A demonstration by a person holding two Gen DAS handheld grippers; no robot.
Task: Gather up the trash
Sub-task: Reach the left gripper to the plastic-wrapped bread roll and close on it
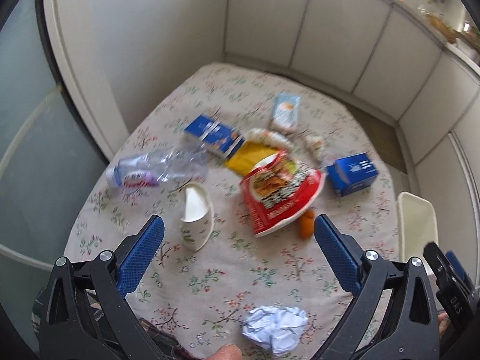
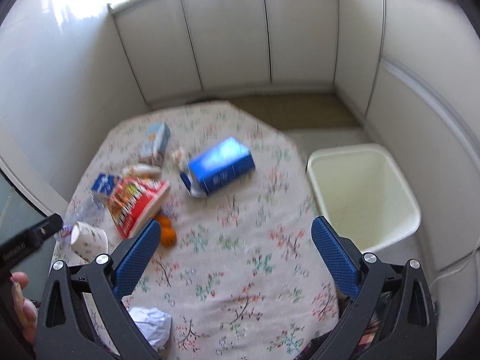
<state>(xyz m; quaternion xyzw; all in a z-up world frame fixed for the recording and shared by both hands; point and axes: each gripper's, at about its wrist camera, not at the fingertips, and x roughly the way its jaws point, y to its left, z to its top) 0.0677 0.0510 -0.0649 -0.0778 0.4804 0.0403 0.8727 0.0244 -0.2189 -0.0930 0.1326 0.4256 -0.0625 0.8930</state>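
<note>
The left wrist camera is looking down and forward over the floral tablecloth [image 1: 240, 270] from above its near edge, facing the far corner of the white panelled wall [image 1: 228, 30], with the crumpled paper ball [image 1: 274, 328] lying close under the lens. The right wrist camera is looking from a similar height at the near edge, angled more to the right, so it is taking in the white bin [image 2: 363, 192] beside the table's right side. Both views are sharing the tablecloth, the red snack bag [image 1: 280, 190], the paper cup [image 1: 196, 217] and the paper ball.
</note>
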